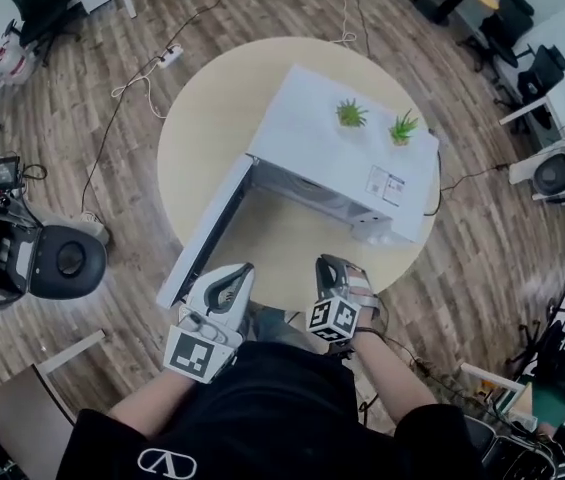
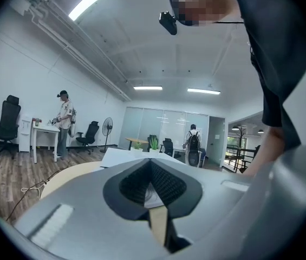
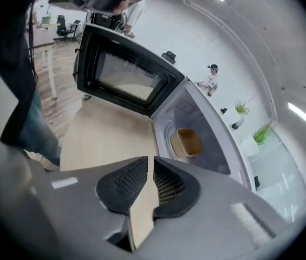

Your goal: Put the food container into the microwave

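1. Counter. The round counter carries the microwave. I see no loose item on its bare surface in the head view.

2. Microwave. The white unit sits toward the far side of the counter, with two small plants on its roof. Its door stands fully open, swung out toward my left. In the right gripper view, the dark window of the door faces the camera and the cavity is exposed.

3. Food container. The tan food container sits upright inside the cavity, on its floor and clear of the walls. Nothing touches it. The head view does not show it, because the roof of the unit covers the cavity.

4. Tools. The left tool and the right tool are held at the near edge of the counter, close to my body and well apart from the microwave. Each has its jaws pressed together on nothing, as the left gripper view and the right gripper view confirm.

5. Status. I judge the placement itself complete, since the container is in the microwave and released. The only step left, if required, is to swing the door shut. The left tool is nearer its free edge.
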`<state>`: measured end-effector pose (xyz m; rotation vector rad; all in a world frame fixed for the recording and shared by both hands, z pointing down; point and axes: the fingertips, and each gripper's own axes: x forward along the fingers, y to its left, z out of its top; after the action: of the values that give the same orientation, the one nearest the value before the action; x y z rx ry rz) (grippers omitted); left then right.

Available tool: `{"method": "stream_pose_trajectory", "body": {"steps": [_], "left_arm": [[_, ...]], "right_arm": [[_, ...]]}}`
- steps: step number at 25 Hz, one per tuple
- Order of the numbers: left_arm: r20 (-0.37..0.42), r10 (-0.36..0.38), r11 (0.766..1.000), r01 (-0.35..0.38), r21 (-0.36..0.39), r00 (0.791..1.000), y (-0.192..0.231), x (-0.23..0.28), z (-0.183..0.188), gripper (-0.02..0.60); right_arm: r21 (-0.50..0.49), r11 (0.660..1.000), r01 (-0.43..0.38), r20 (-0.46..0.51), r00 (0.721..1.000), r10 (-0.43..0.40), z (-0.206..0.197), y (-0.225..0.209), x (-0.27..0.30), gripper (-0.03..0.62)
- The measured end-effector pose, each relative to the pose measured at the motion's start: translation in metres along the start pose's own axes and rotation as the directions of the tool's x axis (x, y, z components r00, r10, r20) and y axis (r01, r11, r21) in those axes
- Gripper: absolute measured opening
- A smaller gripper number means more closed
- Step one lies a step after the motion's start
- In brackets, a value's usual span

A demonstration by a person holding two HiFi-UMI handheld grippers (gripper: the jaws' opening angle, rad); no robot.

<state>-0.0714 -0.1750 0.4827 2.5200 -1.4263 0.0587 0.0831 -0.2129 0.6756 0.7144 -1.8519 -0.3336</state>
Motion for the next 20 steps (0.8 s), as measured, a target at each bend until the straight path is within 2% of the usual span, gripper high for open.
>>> {"method": "stream_pose_trajectory", "body": {"steps": [5,8,11,14,17,20], "left_arm": [[0.042,-0.065,0.997,0.063,0.053,0.997,-0.019,0.018,0.026,0.000],[0.065,-0.099,0.992,0.093,0.082,0.993,-0.031,0.027,0.041,0.000],[0.096,-0.118,0.989,0.108,0.101,0.988,-0.041,0.035,0.058,0.000],[0.117,-0.137,0.985,0.122,0.125,0.984,-0.050,0.041,0.072,0.000],[0.143,-0.165,0.977,0.142,0.160,0.976,-0.061,0.048,0.086,0.000],[0.184,-0.187,0.971,0.154,0.180,0.965,-0.072,0.052,0.104,0.000]], "right_arm": [[0.116,0.993,-0.033,0.052,0.998,0.027,0.008,-0.008,-0.055,0.023],[0.177,0.983,-0.050,0.139,0.990,0.025,0.029,-0.018,-0.088,0.017],[0.267,0.962,-0.049,0.252,0.968,-0.020,0.055,-0.040,-0.123,0.011],[0.338,0.941,-0.028,0.362,0.926,-0.102,0.080,-0.065,-0.158,0.009],[0.398,0.918,-0.005,0.458,0.868,-0.194,0.097,-0.088,-0.188,0.009],[0.521,0.853,-0.029,0.529,0.795,-0.296,0.105,-0.112,-0.215,0.009]]}}
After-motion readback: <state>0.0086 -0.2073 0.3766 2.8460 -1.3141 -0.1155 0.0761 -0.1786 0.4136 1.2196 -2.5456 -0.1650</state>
